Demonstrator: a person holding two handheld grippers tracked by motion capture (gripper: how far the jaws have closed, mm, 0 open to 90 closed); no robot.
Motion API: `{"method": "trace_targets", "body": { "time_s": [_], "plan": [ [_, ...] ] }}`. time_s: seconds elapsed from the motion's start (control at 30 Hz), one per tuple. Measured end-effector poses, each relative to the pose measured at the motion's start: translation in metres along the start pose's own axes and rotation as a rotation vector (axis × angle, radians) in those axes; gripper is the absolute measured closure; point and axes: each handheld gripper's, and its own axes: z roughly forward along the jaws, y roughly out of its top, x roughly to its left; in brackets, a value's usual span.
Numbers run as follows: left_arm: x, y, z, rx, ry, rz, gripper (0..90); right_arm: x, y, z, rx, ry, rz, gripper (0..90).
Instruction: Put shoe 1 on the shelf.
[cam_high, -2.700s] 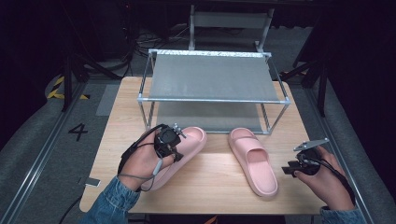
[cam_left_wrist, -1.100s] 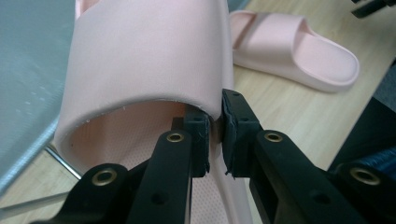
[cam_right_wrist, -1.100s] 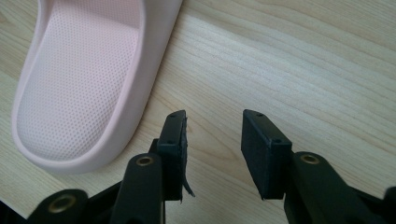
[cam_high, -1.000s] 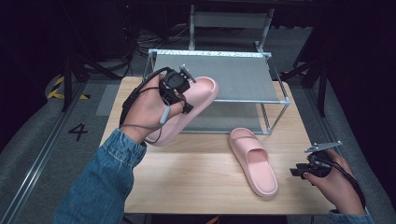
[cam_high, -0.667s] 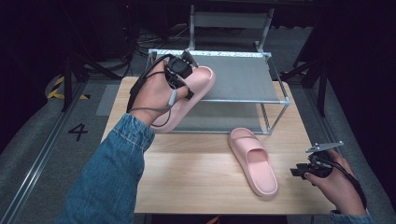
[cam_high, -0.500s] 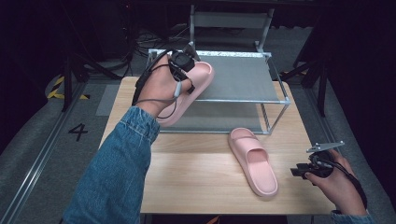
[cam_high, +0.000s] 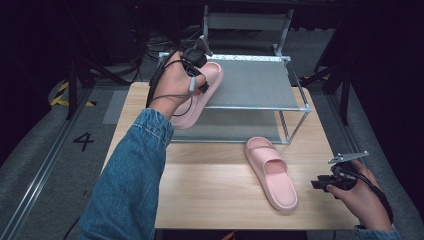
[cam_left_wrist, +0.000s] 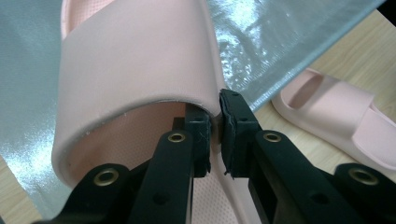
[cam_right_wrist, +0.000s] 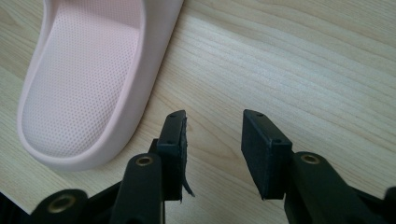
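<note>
Slipper being held up at the rack's top shelf

The left gripper (cam_left_wrist: 214, 126) is pinching the raised pink slipper (cam_high: 200, 95) by its strap edge over the shelf (cam_high: 250, 85) — the right gripper (cam_right_wrist: 212, 149) is idling unclenched above the desk (cam_high: 220, 190), beside the second slipper (cam_high: 272, 172).

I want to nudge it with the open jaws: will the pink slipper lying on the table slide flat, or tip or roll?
The slipper probably slides flat: it lies sole down on the table, broad and low. It looks like light foam, since the left gripper lifts its twin by one strap edge. Pushed off-centre, it may swivel.
</note>
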Motion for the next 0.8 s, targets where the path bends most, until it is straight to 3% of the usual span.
{"method": "trace_targets", "body": {
  "time_s": [0.23,0.37,0.5,0.57,0.63,0.8],
  "plan": [
    [0.004,0.009,0.013,0.016,0.001,-0.021,82.8,0.000,0.000,0.001,0.002,0.002,0.005,61.4],
    [0.003,0.012,0.019,0.023,0.016,-0.007,82.7,0.000,-0.001,0.001,0.004,0.002,0.004,61.3],
    [0.000,0.009,0.020,0.024,0.002,-0.004,81.0,-0.001,-0.001,0.001,0.006,0.002,0.004,61.2],
    [-0.001,0.007,0.015,0.018,0.009,-0.005,80.3,-0.001,-0.001,0.000,0.000,0.000,0.004,61.2],
    [-0.002,0.005,0.010,0.003,0.002,-0.011,73.5,-0.001,-0.001,0.000,-0.001,-0.002,0.003,61.1],
    [-0.005,-0.006,-0.007,-0.041,0.011,0.017,62.8,-0.001,-0.001,0.000,0.002,-0.001,0.001,60.9]
  ]
}}
